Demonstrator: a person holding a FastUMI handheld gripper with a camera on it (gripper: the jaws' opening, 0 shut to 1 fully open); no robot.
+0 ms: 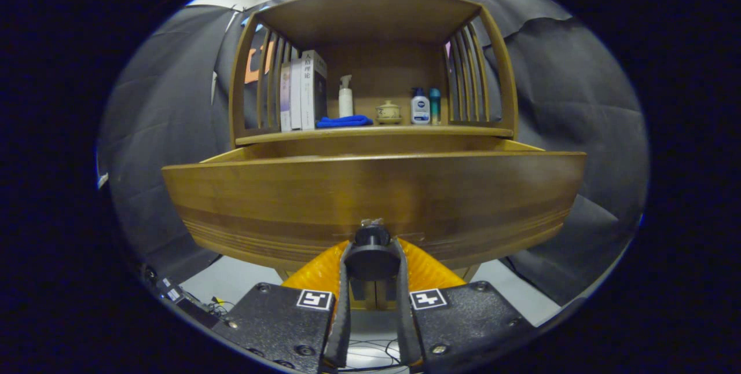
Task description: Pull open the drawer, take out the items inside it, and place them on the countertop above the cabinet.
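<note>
Drawer (pixel 370 194) knob (pixel 371 252) clamped between gripper (pixel 371 261) jaws.

brown drawer (pixel 370 189), blue cloth (pixel 344 121)

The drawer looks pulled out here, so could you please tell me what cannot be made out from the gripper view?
- Drawer contents: the tall drawer front hides the inside from the low gripper view.
- Knob: the tool closes its fingers around it, covering its sides.
- Cabinet below the drawer: hidden behind the drawer front and the tool.
- Small pot on the countertop: too small to tell details.
</note>
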